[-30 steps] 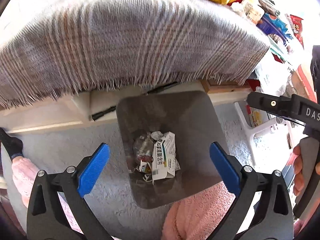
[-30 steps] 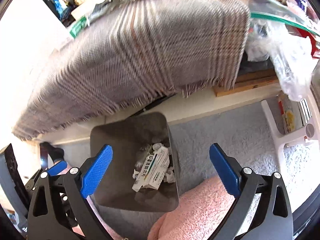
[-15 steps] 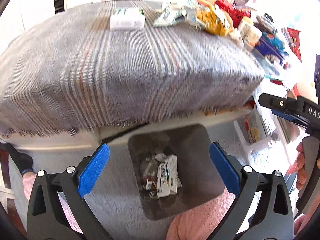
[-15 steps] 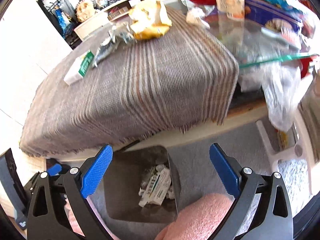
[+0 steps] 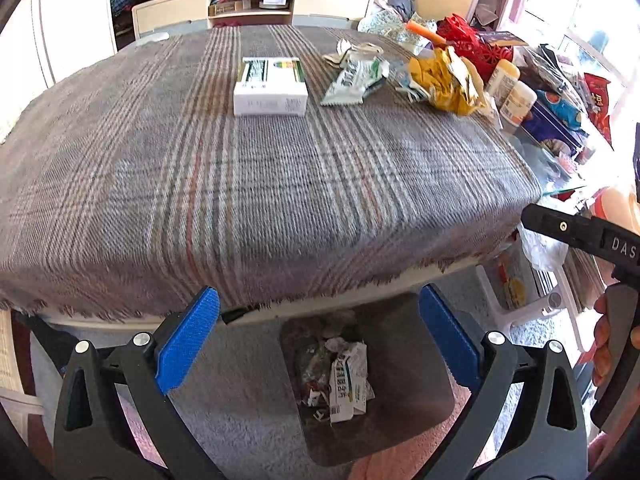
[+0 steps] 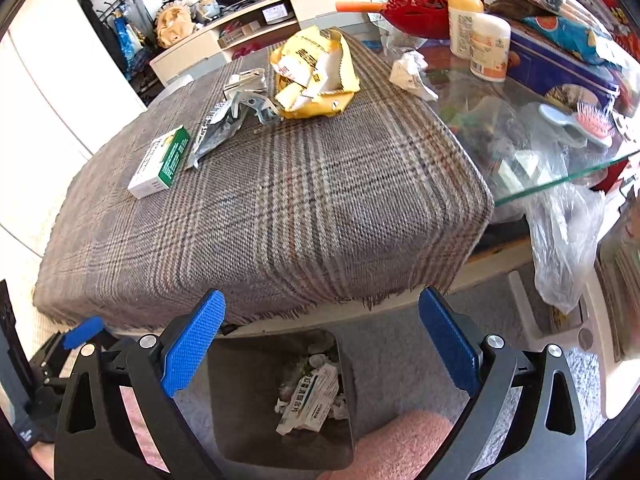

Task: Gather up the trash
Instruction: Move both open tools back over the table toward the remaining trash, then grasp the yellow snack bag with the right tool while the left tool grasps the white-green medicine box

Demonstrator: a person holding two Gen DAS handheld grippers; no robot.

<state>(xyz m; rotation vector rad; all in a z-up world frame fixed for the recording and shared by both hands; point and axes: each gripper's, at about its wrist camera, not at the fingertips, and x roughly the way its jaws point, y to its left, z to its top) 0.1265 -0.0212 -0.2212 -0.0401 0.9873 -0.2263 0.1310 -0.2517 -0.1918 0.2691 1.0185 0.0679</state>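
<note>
A dark square bin (image 5: 416, 396) (image 6: 240, 404) stands on the floor under the table's near edge, holding a crushed white carton (image 5: 350, 384) (image 6: 308, 400) and scraps. On the plaid cloth (image 5: 248, 184) (image 6: 288, 208) lie a white and green box (image 5: 271, 86) (image 6: 160, 163), a silver wrapper (image 5: 354, 80) (image 6: 218, 128) and a crumpled yellow packet (image 5: 444, 80) (image 6: 314, 74). My left gripper (image 5: 318, 344) hangs open and empty above the bin. The right gripper (image 6: 320, 348) is open too, holding nothing; its body shows at the left view's right edge.
A glass tabletop (image 6: 532, 136) at the right carries white bottles (image 6: 478, 36), a blue tin (image 6: 560, 68), a red basket (image 6: 424, 4) and a hairbrush (image 6: 576, 124). A clear plastic bag (image 6: 564, 236) hangs off its edge. Pink fleece-clad knees (image 6: 400, 440) sit beside the bin.
Both grippers have tilted upward, so the bin has slid low in each view and the tabletop with its trash has come into sight. Both stay open and empty.
</note>
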